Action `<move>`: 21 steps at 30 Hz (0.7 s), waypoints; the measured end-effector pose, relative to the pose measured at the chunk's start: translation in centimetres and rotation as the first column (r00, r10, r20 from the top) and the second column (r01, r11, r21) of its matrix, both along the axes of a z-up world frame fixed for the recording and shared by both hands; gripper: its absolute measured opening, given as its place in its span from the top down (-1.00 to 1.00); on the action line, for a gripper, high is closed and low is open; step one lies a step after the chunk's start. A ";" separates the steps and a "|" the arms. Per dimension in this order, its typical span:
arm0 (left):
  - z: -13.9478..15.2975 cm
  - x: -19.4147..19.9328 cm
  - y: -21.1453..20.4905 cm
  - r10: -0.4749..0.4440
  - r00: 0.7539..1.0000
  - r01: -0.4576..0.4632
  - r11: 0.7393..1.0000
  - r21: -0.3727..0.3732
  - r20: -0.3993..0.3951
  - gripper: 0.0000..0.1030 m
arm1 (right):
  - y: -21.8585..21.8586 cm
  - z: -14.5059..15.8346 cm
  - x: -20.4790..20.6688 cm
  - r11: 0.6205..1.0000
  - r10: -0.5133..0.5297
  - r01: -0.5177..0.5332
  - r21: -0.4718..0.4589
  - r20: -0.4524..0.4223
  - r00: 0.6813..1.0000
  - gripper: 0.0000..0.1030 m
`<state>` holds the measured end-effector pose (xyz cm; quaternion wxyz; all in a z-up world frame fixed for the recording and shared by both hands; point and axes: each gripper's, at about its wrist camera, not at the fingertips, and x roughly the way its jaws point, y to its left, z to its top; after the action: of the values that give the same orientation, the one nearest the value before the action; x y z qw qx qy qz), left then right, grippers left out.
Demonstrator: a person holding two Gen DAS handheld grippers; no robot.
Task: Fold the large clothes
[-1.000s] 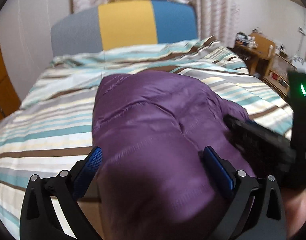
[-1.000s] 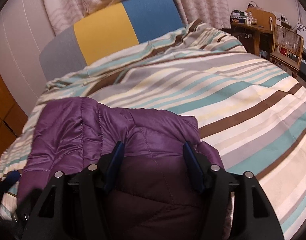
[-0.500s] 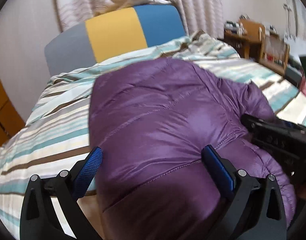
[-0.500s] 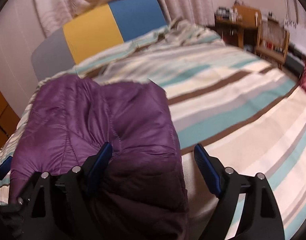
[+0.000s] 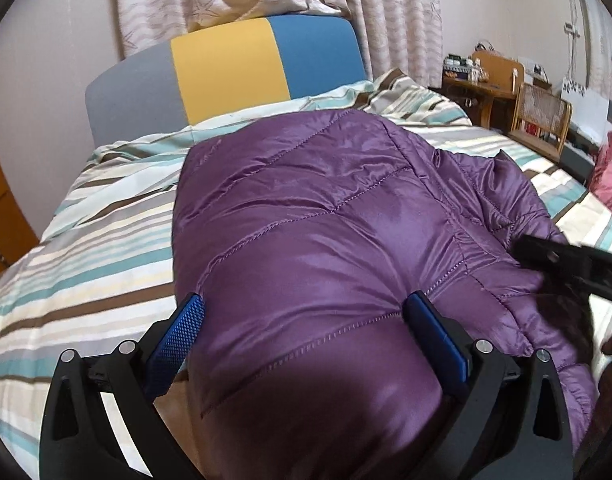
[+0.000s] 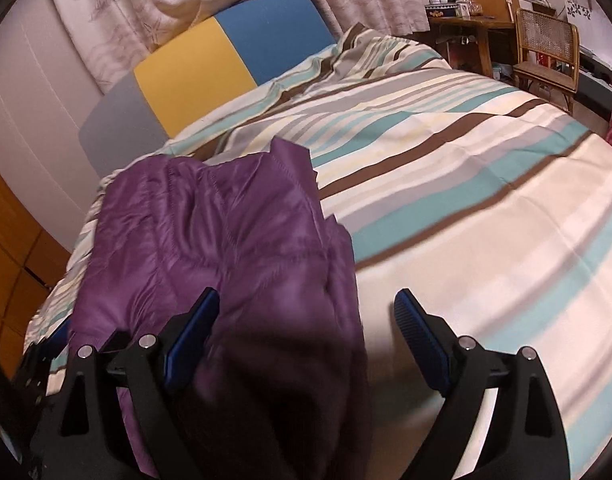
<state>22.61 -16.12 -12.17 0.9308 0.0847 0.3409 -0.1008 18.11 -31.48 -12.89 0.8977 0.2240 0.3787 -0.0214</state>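
A purple quilted puffer jacket [image 5: 326, 232] lies folded in a bulky heap on the striped bed [image 5: 85, 248]. My left gripper [image 5: 306, 320] is open, its blue-padded fingers [image 5: 177, 332] standing either side of the jacket's near end, which bulges between them. In the right wrist view the jacket [image 6: 225, 248] lies at the left. My right gripper [image 6: 306, 316] is open wide over the jacket's right edge, with the bedspread [image 6: 486, 200] showing under its right finger. The right gripper's black body also shows at the right in the left wrist view [image 5: 566, 260].
A grey, yellow and blue headboard [image 5: 225, 76] stands at the far end of the bed, with curtains behind. A wooden desk [image 6: 474, 16] and cane chair [image 6: 546, 48] stand at the right. A pink cloth [image 5: 610, 176] lies at the bed's right edge. Wooden cabinets [image 6: 9, 248] stand left.
My right gripper has opened and let go of the jacket, and has shifted right, off the fabric. The jacket has settled lower and flatter on the bed. My left gripper has stayed open.
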 end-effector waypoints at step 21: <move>-0.2 -2.3 0.7 -0.038 0.996 0.033 0.997 -0.067 -0.078 -0.94 | 1.8 -2.3 -2.3 0.980 0.013 -0.019 -0.196 -0.035 0.999 -0.88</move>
<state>20.34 -15.46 -12.35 0.9169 0.0561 0.3725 -0.1320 15.80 -29.70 -15.18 0.9092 0.1310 0.3914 -0.0551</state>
